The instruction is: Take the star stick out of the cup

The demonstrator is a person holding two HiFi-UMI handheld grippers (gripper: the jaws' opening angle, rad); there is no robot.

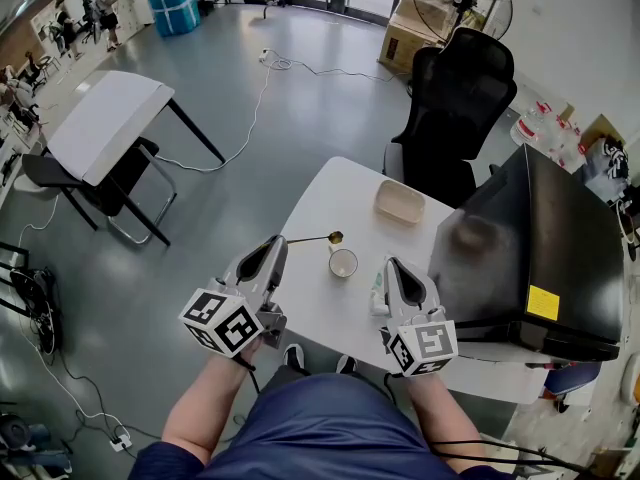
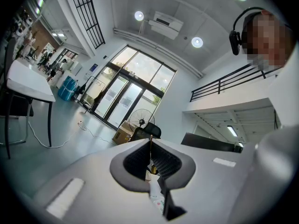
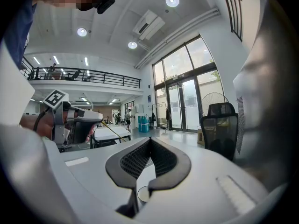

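Star stick [image 1: 312,238] is out of the cup [image 1: 343,263] and in your left gripper [image 1: 281,242]. The jaws are closed down on the thin shaft near its plain end, and in the left gripper view the shaft shows as a fine line pinched in the seam between the two ribbed pads. In the head view the stick lies close to level, running rightward from the jaw tips, with its gold star end just past the cup's far rim and not inside the cup; from that angle you cannot tell whether the star sits above the rim or behind it. The cup stands upright on the white table [image 1: 320,198], between your two grippers and slightly ahead of them. Your right gripper [image 1: 392,264] is to the right of the cup and apart from it, its jaws brought together at the tips with nothing caught between them. Through the gap lower down in the right gripper view you see only bare tabletop and a curved edge that looks like the cup's rim. A shallow beige tray [image 1: 400,202] lies farther back on the table, well apart from the cup, a large black box [image 1: 530,238] fills the table's right side, and a black office chair [image 1: 455,88] stands behind the table.
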